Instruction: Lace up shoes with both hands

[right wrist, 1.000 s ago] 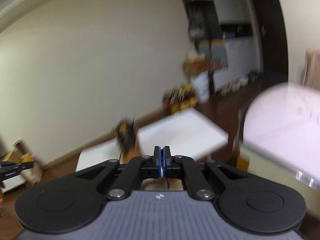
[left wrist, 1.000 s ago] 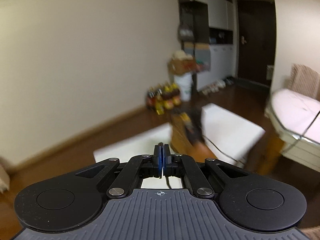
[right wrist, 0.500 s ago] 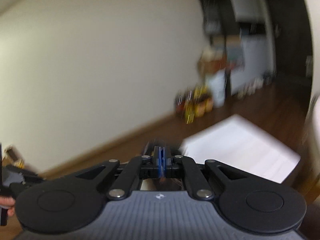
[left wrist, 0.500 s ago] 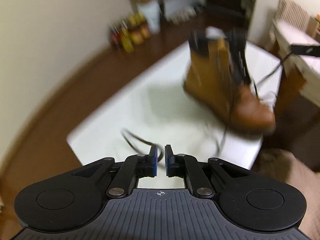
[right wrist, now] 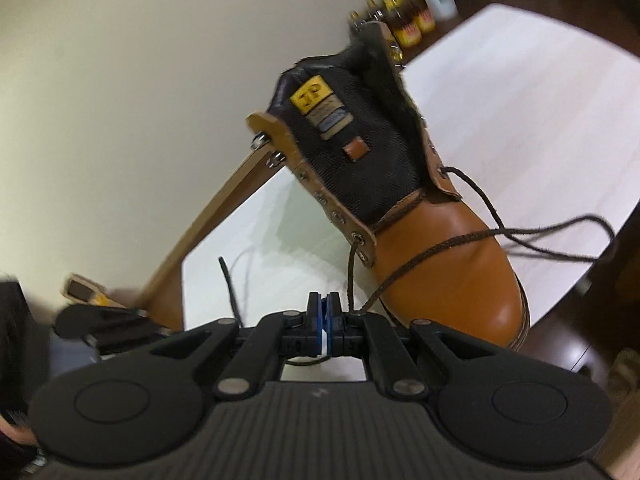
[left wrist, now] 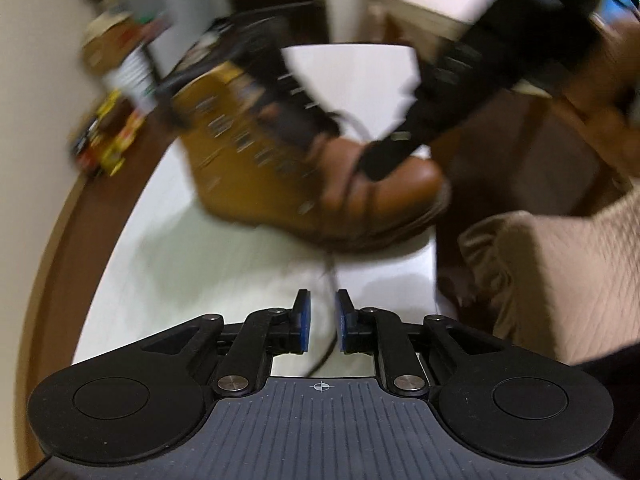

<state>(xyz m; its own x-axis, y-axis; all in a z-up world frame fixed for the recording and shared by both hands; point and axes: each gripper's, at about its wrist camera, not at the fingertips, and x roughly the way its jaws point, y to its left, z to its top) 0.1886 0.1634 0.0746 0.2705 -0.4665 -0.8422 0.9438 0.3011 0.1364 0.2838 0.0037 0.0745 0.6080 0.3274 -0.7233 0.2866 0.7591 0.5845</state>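
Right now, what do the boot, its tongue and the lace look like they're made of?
Boot: probably smooth tan leather, glossy highlight on the toe. Tongue: black woven mesh, visible weave, fuzzy edging. Lace: dark brown braided cord, matte, likely fabric.

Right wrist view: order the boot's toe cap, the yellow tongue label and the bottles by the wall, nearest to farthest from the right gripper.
1. Toe cap: just right of the right gripper, low on the white table.
2. Yellow tongue label: higher, at the top of the boot's tongue.
3. Bottles: far back on the floor, along the wall.
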